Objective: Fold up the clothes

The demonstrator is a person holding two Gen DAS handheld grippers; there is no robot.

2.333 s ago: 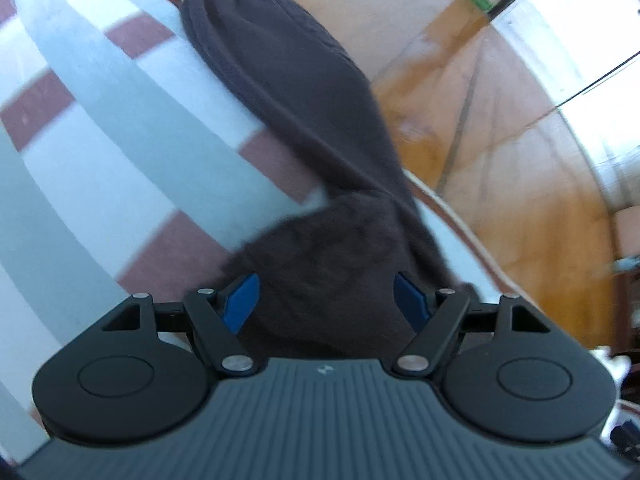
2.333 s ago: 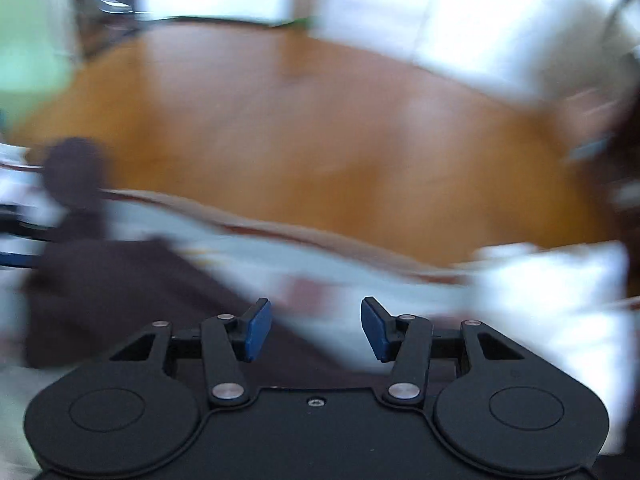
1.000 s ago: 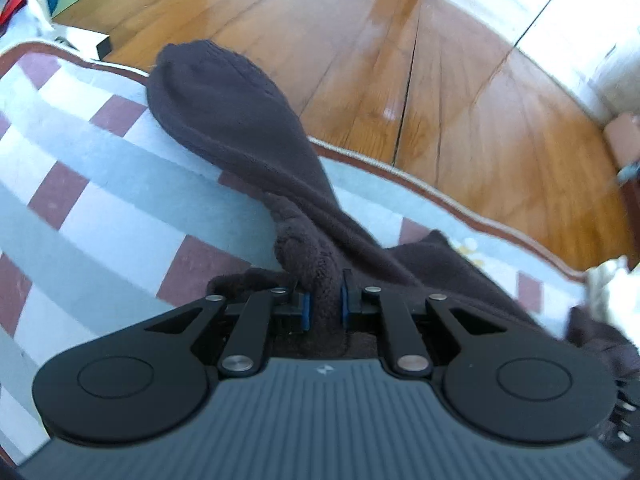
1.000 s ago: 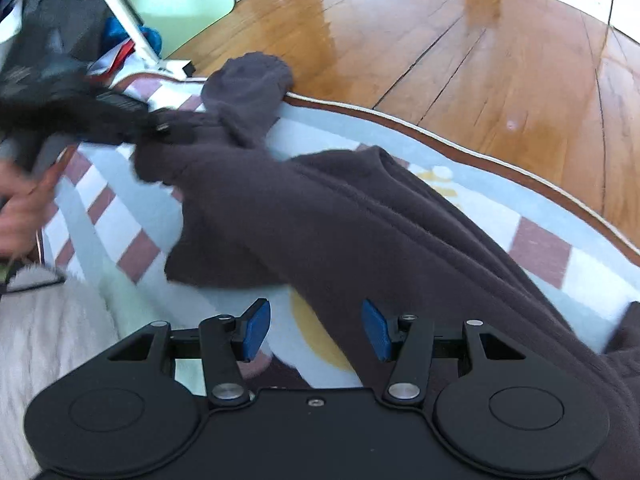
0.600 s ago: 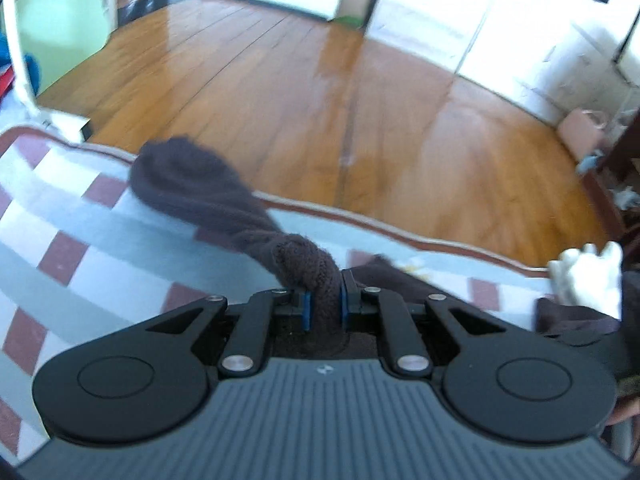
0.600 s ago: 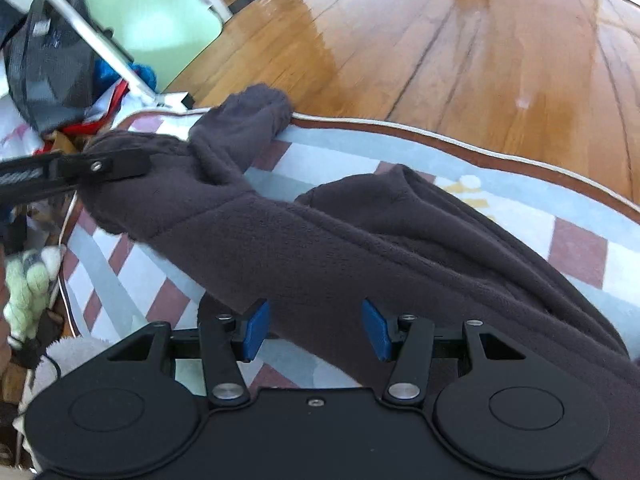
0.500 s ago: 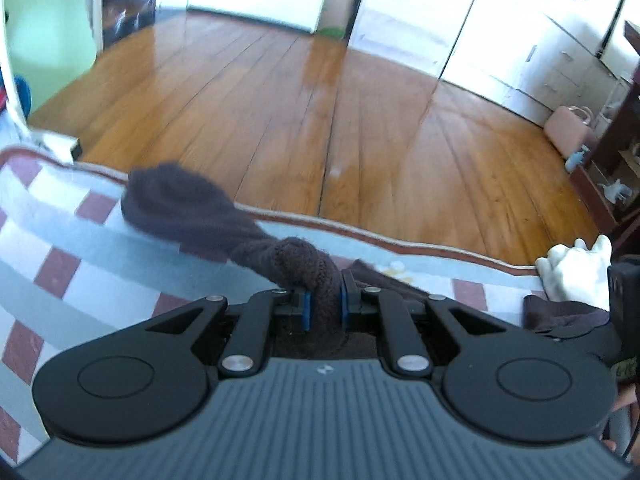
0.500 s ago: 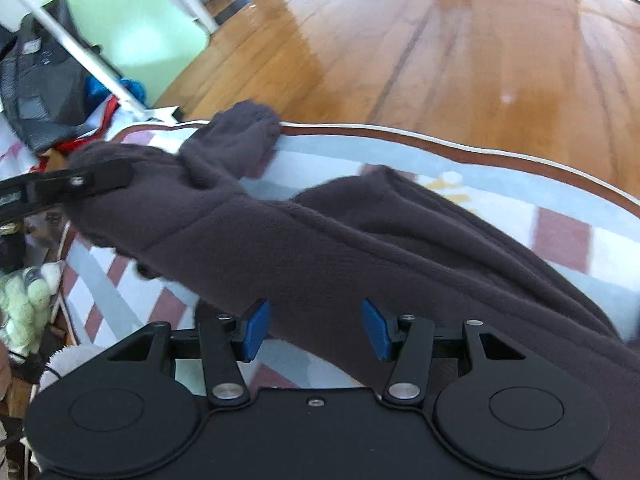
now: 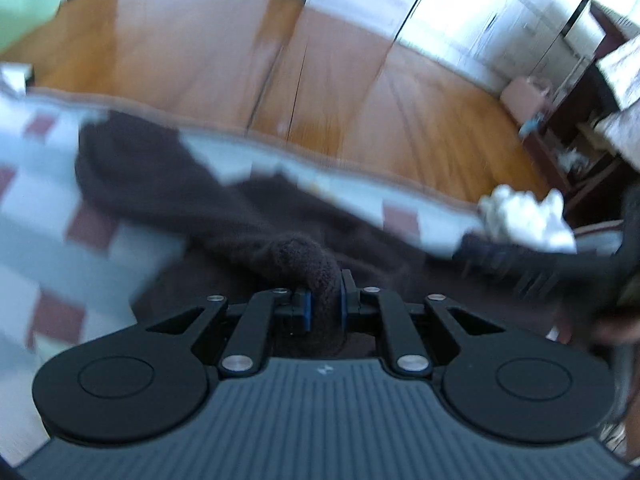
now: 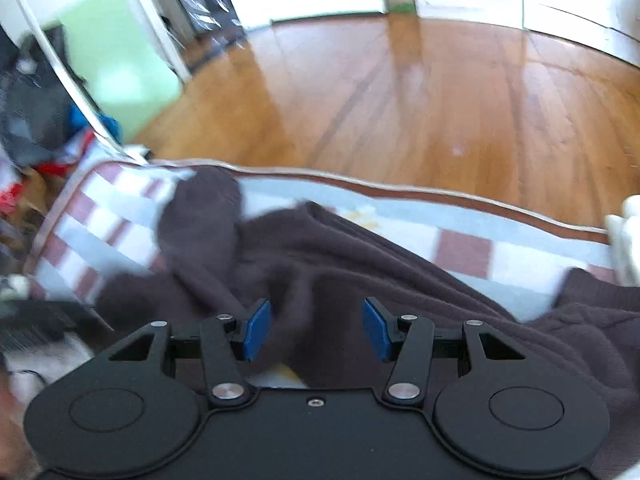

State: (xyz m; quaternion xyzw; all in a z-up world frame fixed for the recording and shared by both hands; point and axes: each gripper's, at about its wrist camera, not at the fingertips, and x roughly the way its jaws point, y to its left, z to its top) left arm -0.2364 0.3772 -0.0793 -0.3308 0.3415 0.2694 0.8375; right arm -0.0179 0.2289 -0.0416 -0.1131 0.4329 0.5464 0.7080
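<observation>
While blur smears both views, left gripper clamped on bunched fold of dark brown garment, blue pads pressing fabric from both sides. Garment sprawled across checked blanket, one rounded end lying far left near blanket's brown edge. Right gripper jaws apart, nothing pinched, garment lying under and beyond them. White crumpled cloth at far right on blanket edge. Wooden floor beyond. Clutter heap far left.
</observation>
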